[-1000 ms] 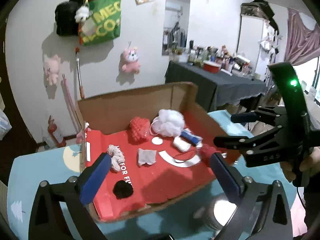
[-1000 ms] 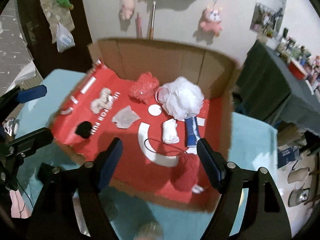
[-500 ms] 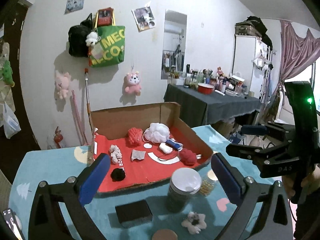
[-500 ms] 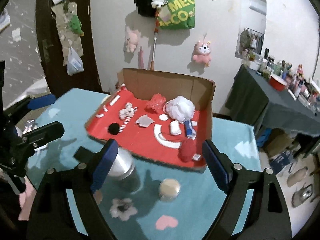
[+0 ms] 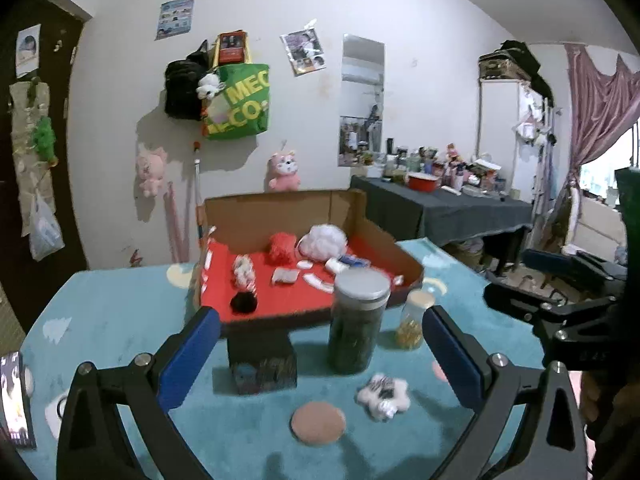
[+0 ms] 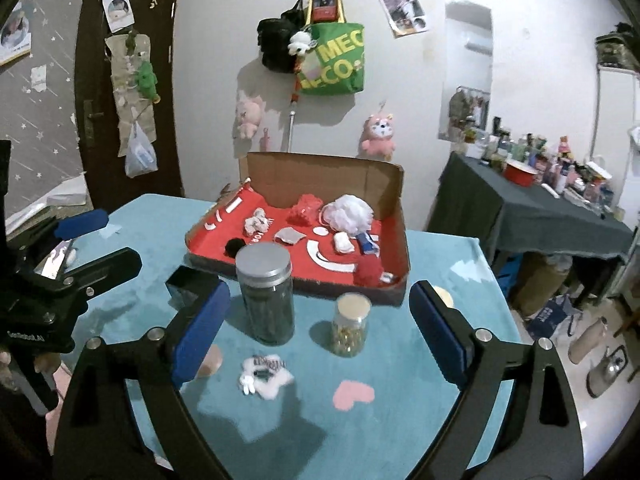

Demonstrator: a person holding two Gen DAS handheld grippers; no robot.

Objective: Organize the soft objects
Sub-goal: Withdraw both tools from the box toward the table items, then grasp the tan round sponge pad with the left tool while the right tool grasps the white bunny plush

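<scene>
A cardboard box (image 5: pixel 276 212) (image 6: pixel 320 168) with a red floor stands on the teal table. It holds a white mesh puff (image 5: pixel 323 241) (image 6: pixel 351 214), a red puff (image 5: pixel 281 246) (image 6: pixel 304 207), a black pom (image 5: pixel 243 302) (image 6: pixel 234 245), a red ball (image 6: pixel 369 271) and other small soft pieces. A white fluffy flower piece (image 5: pixel 383 395) (image 6: pixel 264 372) lies on the table near me. My left gripper (image 5: pixel 316 354) and my right gripper (image 6: pixel 318 328) are both open and empty, held back from the box.
A tall dark jar with a metal lid (image 5: pixel 358 325) (image 6: pixel 267 295), a small jar with a cork lid (image 5: pixel 412 323) (image 6: pixel 349 327), a black block (image 5: pixel 262 362) (image 6: pixel 188 286) and a round tan disc (image 5: pixel 318 423) stand before the box. A phone (image 5: pixel 14 400) lies at the left.
Both grippers have pulled back and up from over the box, so the jars, black block and flower piece on the table have come into view. Both stay open.
</scene>
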